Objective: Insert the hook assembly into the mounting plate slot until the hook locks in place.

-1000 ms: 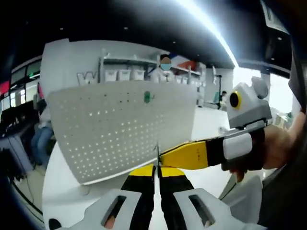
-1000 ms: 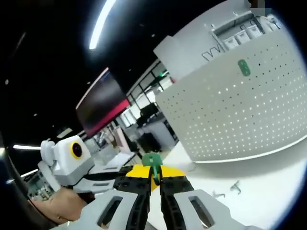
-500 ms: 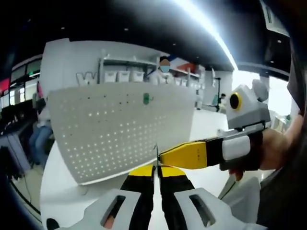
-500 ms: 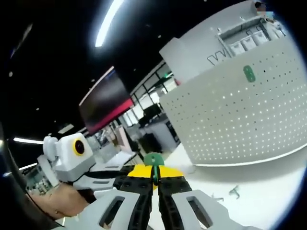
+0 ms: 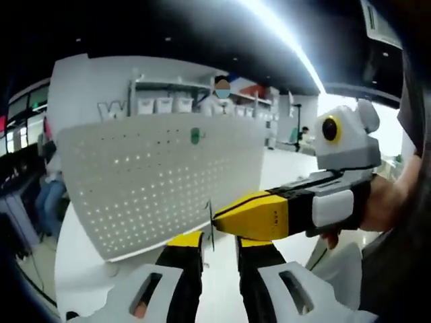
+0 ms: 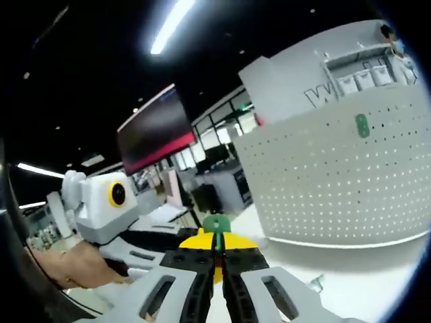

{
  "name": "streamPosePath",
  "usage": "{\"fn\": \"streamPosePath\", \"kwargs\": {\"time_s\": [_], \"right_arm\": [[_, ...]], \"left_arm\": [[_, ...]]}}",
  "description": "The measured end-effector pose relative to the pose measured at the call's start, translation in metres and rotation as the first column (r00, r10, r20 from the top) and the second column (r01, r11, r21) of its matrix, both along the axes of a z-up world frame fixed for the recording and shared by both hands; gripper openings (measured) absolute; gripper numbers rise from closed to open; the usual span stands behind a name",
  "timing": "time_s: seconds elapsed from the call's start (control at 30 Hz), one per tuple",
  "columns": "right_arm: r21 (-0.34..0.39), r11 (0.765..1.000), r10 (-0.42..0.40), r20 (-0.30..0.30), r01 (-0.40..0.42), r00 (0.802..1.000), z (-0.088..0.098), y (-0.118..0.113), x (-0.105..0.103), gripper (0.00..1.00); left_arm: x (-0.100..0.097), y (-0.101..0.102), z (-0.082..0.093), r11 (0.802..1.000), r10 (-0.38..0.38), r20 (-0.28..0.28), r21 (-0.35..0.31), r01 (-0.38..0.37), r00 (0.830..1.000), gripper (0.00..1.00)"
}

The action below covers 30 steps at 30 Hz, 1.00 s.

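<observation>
In the left gripper view the left gripper [image 5: 210, 243] has its jaws spread a little, a gap showing between the yellow-tipped fingers, and nothing is pinched between them. A thin metal hook piece [image 5: 210, 225] stands in that gap, held at the tip of the right gripper [image 5: 217, 219], which reaches in from the right with a hand [image 5: 390, 205] around its body. In the right gripper view the right gripper [image 6: 216, 252] has its jaws pressed together on a small green hook assembly [image 6: 216, 225], whose green tab stands up above the yellow tips. The left gripper [image 6: 145, 245] lies just left of it, a hand [image 6: 77, 266] beneath. Behind both stands the white perforated mounting plate [image 5: 155, 182], upright on a white table [image 5: 87, 269], well apart from the grippers; a green hook [image 5: 195, 136] already sits near its upper edge, also seen in the right gripper view [image 6: 362, 124]. Small metal parts [image 6: 316, 282] lie on the table near the plate's base. Behind the plate a wall shelf [image 5: 161, 97] carries white bins, contents not discernible.
</observation>
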State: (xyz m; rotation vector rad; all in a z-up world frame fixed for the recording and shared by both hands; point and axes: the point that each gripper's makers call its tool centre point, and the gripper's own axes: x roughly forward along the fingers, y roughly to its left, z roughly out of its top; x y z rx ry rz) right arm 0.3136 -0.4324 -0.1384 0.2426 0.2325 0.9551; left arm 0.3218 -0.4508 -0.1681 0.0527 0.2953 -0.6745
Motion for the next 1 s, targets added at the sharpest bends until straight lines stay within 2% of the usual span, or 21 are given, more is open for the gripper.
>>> {"fn": "streamPosePath", "kwargs": {"time_s": [0.1,0.2,0.3,0.4,0.5,0.87,1.0], "right_arm": [[-0.022,1.000,0.009,0.027,-0.008,1.000,0.002,0.001,-0.001,0.00],[-0.048,0.999,0.018,0.053,-0.015,0.998,0.003,0.002,-0.002,0.00],[-0.055,0.998,0.015,0.055,-0.012,0.998,0.002,0.001,0.000,0.00],[-0.061,0.998,0.009,0.063,-0.005,0.998,0.004,-0.002,0.003,0.00],[-0.027,1.000,-0.014,0.055,0.016,0.998,0.009,-0.007,0.006,0.00],[-0.069,0.996,-0.049,0.070,0.054,0.996,0.001,-0.017,0.017,0.00],[-0.085,0.992,-0.086,0.103,0.095,0.991,0.000,-0.026,0.027,0.00]], "left_arm": [[-0.001,-0.002,0.000,1.000,-0.002,-0.005,-0.006,0.002,1.000,0.33],[0.002,0.000,-0.003,1.000,0.022,-0.016,-0.007,-0.022,1.000,0.53],[0.002,-0.002,-0.006,1.000,0.020,-0.032,-0.012,-0.020,0.999,0.67],[0.000,-0.001,-0.010,1.000,0.022,-0.049,-0.002,-0.023,0.999,0.74],[0.000,0.000,-0.011,0.999,0.031,-0.057,-0.023,-0.032,0.998,0.85],[-0.002,-0.002,-0.014,0.998,0.015,-0.075,-0.058,-0.019,0.997,0.98],[-0.002,-0.004,-0.013,0.998,0.009,-0.054,-0.066,-0.013,0.999,1.00]]}}
